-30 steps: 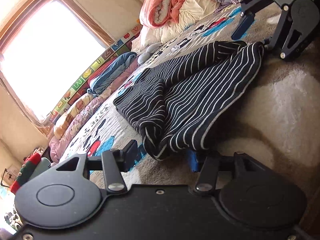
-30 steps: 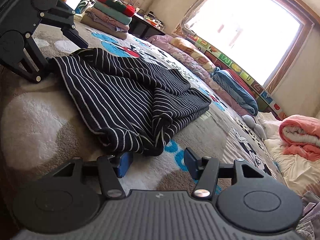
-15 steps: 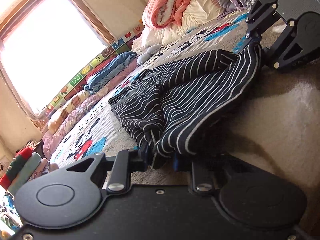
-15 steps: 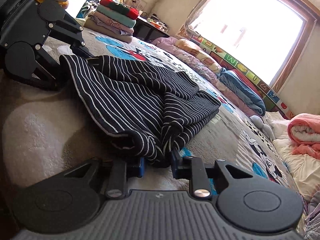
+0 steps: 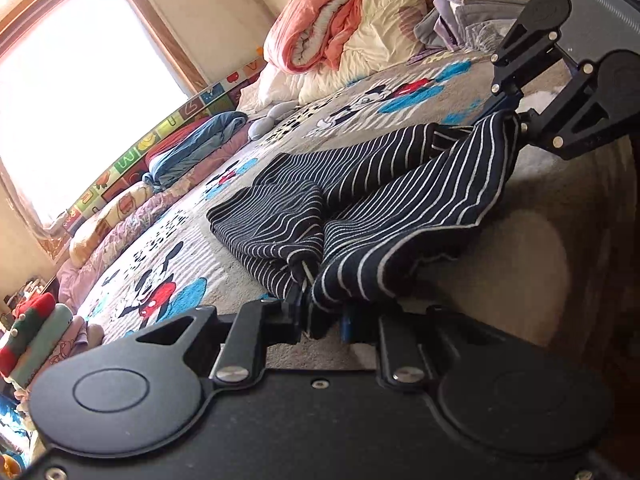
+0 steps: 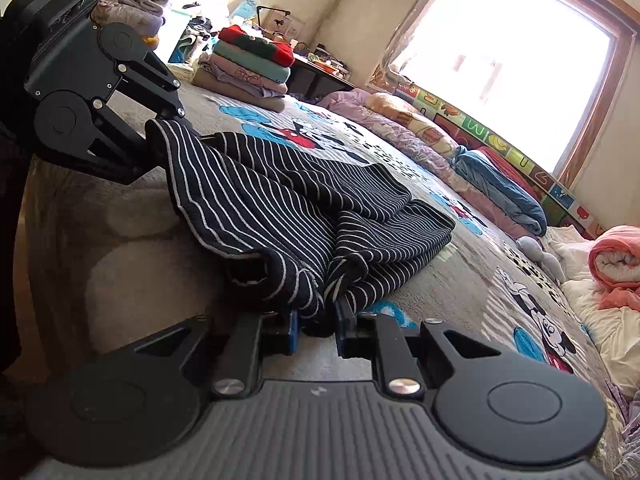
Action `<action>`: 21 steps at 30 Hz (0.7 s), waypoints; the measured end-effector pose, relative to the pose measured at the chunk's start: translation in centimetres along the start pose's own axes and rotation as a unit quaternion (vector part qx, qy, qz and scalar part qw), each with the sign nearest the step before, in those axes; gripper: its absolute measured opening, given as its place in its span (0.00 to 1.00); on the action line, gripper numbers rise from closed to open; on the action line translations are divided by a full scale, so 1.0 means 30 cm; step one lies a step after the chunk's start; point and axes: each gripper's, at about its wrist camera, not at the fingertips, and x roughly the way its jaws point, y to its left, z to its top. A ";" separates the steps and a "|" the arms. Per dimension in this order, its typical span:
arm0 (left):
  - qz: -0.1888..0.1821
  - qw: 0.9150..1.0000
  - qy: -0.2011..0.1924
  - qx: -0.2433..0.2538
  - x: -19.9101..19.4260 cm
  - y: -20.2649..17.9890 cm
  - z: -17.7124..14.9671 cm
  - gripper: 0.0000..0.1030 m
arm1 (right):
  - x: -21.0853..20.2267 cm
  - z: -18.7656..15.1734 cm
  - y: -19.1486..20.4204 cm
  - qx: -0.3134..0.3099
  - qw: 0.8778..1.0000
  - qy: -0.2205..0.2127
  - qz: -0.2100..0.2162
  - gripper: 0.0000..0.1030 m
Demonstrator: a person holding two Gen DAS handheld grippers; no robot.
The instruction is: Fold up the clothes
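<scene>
Right now both tongs are clamped on the near hem of the striped garment (image 5: 400, 200), which lies across the cartoon bedspread (image 5: 360, 92). The left tongs (image 5: 320, 320) have just been closing and are nearly shut, with a bunched corner of the dark cloth pinched between the pads; the right tongs (image 6: 316, 328) have done the same at the other corner. In the left view the right tongs show at the far end of the hem (image 5: 516, 120), the fabric drawn up to them, and the edge between the two corners hangs clear of the bed while the rest of the garment lies rumpled on it.

To do this fold well, I would judge the two corners should rise together and level, keeping the hem taut enough that the slack in the middle does not drag, then travel over toward the far edge so the layers meet squarely. The grip on each side looks thick with gathered cloth, so a slow lift would guard against one layer slipping out.

Plenty is hard to read. The pads themselves are buried in fabric, so how many layers each holds I cannot tell. Which garment it is, and where its sleeves or legs lie, is lost in the folds. Farther off sit a stack of folded clothes (image 6: 248, 68), rolled bedding (image 5: 320, 32) and a window (image 6: 508, 64) glaring white.
</scene>
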 end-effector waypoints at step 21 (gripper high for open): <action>-0.098 0.925 -0.015 -0.368 0.195 0.414 0.166 0.17 | 0.049 0.082 -0.353 0.260 0.958 -0.123 0.005 0.18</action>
